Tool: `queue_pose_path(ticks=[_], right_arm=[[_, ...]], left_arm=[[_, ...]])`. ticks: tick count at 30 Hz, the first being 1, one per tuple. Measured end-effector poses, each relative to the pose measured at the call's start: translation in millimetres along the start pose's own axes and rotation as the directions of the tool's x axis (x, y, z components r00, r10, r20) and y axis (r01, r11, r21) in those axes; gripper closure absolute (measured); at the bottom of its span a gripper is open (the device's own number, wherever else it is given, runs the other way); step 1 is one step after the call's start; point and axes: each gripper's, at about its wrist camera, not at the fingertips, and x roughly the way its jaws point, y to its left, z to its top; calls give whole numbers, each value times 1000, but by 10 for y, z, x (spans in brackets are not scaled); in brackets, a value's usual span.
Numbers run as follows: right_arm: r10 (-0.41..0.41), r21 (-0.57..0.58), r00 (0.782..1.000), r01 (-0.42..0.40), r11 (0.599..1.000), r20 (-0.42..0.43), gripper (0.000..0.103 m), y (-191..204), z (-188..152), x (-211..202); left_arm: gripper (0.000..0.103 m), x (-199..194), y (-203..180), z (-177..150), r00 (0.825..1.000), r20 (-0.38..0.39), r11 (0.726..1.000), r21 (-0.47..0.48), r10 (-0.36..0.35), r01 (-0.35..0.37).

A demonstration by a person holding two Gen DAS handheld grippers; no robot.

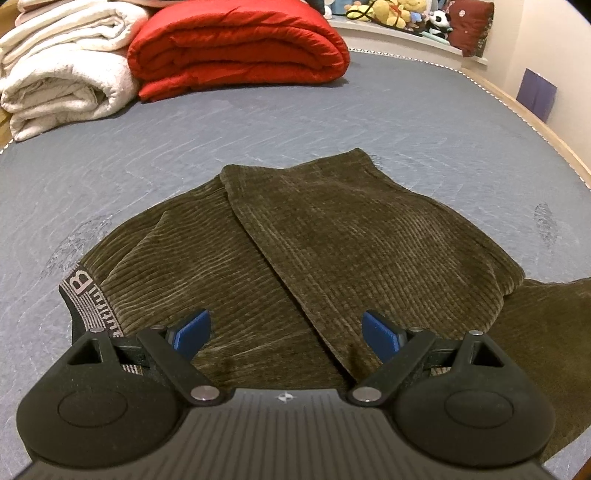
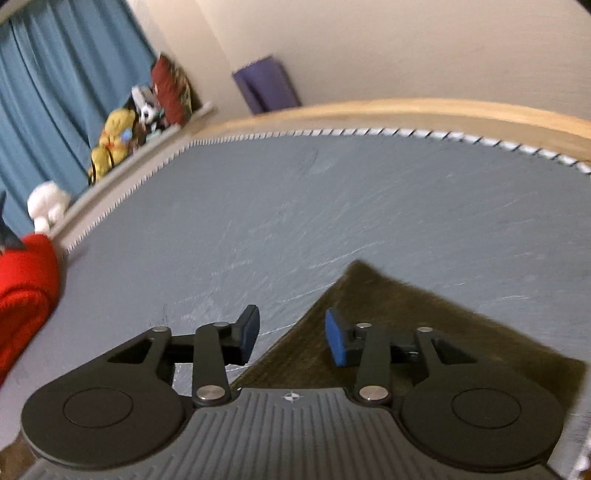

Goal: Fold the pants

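Note:
Olive-brown corduroy pants [image 1: 314, 236] lie on the grey-blue mattress [image 1: 258, 125], one part folded over the other, with a grey lettered waistband [image 1: 83, 295] at the left. My left gripper [image 1: 286, 332] is open just above the pants near the waistband, holding nothing. In the right wrist view a corner of the pants [image 2: 388, 317] lies flat on the mattress [image 2: 295, 203]. My right gripper [image 2: 291, 336] is open over that corner's left edge, holding nothing.
A folded red quilt [image 1: 236, 48] and folded cream blankets [image 1: 62, 66] lie at the far side of the mattress. Stuffed toys [image 1: 399, 13] sit on a ledge behind. A wooden bed frame [image 2: 406, 110] rims the mattress. Blue curtains [image 2: 55, 92] hang at the left.

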Motion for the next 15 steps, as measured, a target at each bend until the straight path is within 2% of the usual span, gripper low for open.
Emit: queue_pose_path(ticks=[3, 6, 8, 10, 15], right_arm=[[-43, 27, 999, 44, 999, -29, 58, 35, -8, 284], [-143, -12, 987, 142, 990, -73, 57, 70, -22, 587], [-218, -74, 975, 214, 974, -50, 68, 122, -47, 681], [-306, -176, 952, 297, 938, -23, 97, 284, -57, 769], [-306, -64, 950, 310, 949, 61, 99, 240, 83, 839]], left_arm=[[11, 29, 47, 24, 1000, -5, 1000, -13, 3, -3], [11, 50, 69, 56, 1000, -7, 1000, -24, 4, -4], [11, 58, 63, 72, 1000, -7, 1000, -26, 5, -6], [11, 71, 51, 83, 1000, -9, 1000, -22, 7, -7], [11, 74, 21, 66, 1000, -14, 1000, -3, 12, -12]])
